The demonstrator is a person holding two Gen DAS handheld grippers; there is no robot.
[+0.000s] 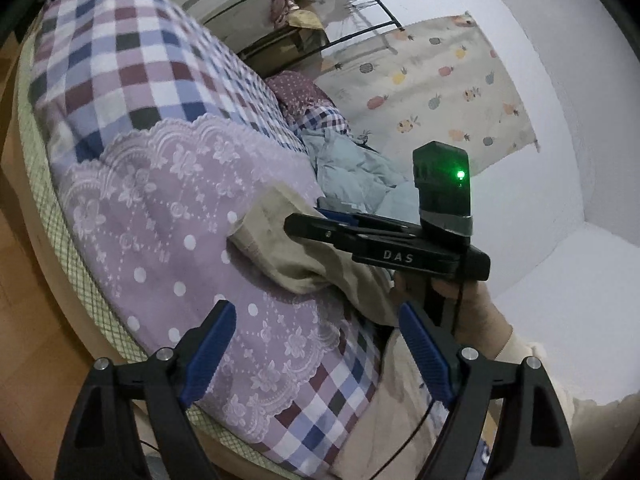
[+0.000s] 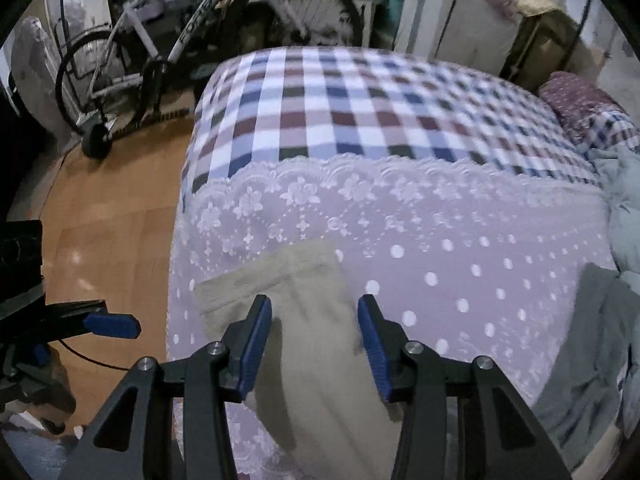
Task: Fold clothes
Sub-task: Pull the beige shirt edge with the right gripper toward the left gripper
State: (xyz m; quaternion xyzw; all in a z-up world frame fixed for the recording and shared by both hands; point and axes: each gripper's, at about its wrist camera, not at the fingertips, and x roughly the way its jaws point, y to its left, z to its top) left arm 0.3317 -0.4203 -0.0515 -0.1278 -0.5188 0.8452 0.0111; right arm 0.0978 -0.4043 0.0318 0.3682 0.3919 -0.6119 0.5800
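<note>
Lacy lilac bedspread (image 2: pixel 440 240) bears limp beige garment (image 2: pixel 312 320); both tools spread, empty.

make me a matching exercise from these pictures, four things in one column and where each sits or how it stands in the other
Things:
1. beige garment
2. bicycle
3. left gripper
4. lace cloth

Places or states:
A. on the wooden floor beyond the bed
B. open, nothing between its pads
C. spread over the checked blanket
D. lying on the lace cloth, under the right gripper

Pairs: 1-D, 2-A, 3-B, 4-C
</note>
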